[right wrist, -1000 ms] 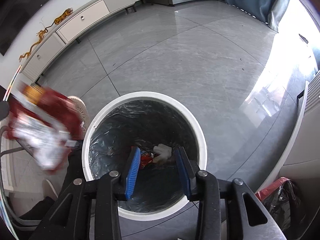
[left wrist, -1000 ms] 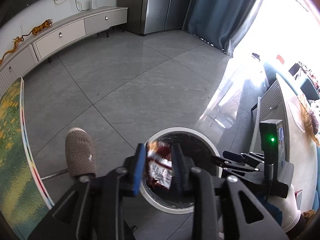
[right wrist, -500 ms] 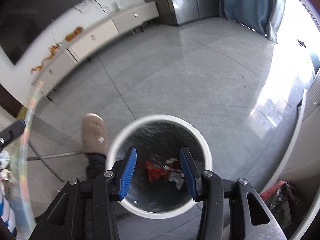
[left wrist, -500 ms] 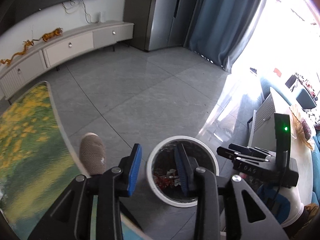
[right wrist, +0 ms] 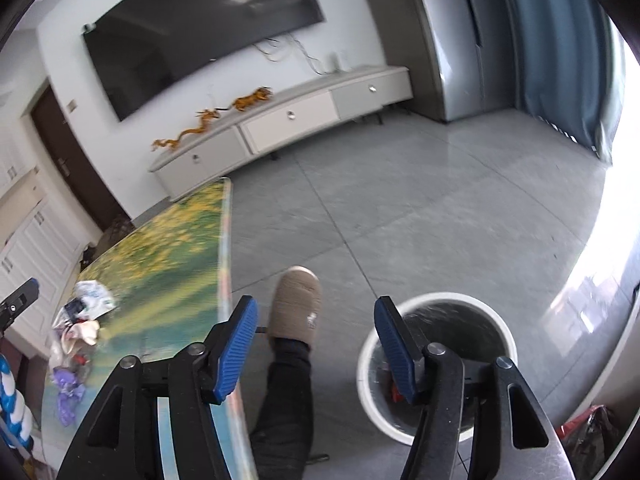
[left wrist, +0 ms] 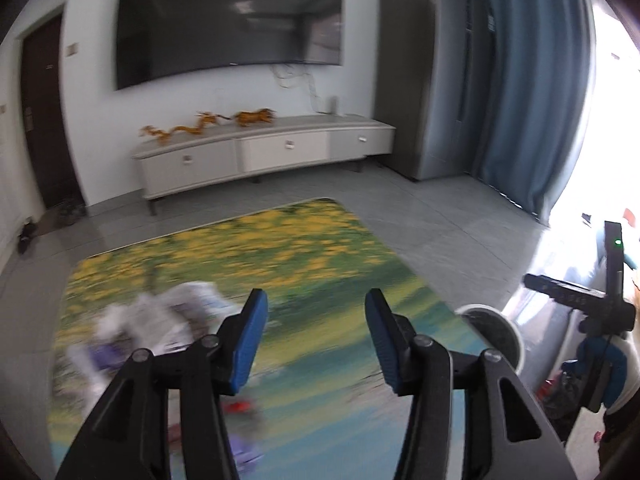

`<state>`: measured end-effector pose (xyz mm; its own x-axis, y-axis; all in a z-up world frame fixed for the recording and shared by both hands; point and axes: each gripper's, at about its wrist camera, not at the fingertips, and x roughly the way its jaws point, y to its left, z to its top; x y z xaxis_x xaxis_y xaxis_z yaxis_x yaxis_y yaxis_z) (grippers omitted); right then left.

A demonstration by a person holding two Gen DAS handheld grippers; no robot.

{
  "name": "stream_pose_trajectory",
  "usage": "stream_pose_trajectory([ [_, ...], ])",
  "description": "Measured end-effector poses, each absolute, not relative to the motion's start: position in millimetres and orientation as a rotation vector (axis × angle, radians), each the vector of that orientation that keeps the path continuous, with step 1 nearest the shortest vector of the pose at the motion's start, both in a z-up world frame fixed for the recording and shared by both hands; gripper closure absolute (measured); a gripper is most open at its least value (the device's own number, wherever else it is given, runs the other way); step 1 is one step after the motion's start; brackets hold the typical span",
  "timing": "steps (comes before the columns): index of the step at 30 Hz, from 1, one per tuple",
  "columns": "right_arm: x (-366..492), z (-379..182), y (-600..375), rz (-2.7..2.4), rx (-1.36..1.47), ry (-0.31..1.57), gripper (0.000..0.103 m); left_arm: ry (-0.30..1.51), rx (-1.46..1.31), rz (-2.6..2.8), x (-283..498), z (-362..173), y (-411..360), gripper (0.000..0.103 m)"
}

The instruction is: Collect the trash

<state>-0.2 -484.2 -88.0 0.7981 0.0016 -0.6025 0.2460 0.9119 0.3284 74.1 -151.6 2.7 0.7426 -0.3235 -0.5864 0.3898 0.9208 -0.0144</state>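
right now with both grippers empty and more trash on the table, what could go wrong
The trash pile is loose and crumpled near the table's corner; a fast grab by the left gripper could knock pieces off. The bin stands close by the slipper, so a step might tip it.

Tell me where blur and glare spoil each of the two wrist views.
Left wrist view: motion blur smears the trash pile and the patterned tabletop, while the left gripper stays sharp; the window at right is blown out white. Right wrist view: milder blur, with the bin and slipper readable; glare washes out the floor at the right edge; the right gripper stays sharp.
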Motion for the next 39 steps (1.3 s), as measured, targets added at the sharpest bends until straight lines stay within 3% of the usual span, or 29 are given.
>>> stream_pose_trajectory([
  [15,-9.9,-109.6,-434.6,-0.140,0.396,0.576,0.037,0.474,0.022,0.234,15.3,-11.1,74.0,0.053],
  [39,10.8,-124.2,-417.1,-0.195,0.346,0.621,0.029,0.610,-0.183,0.451,27.4,-97.1,183.0,0.049],
])
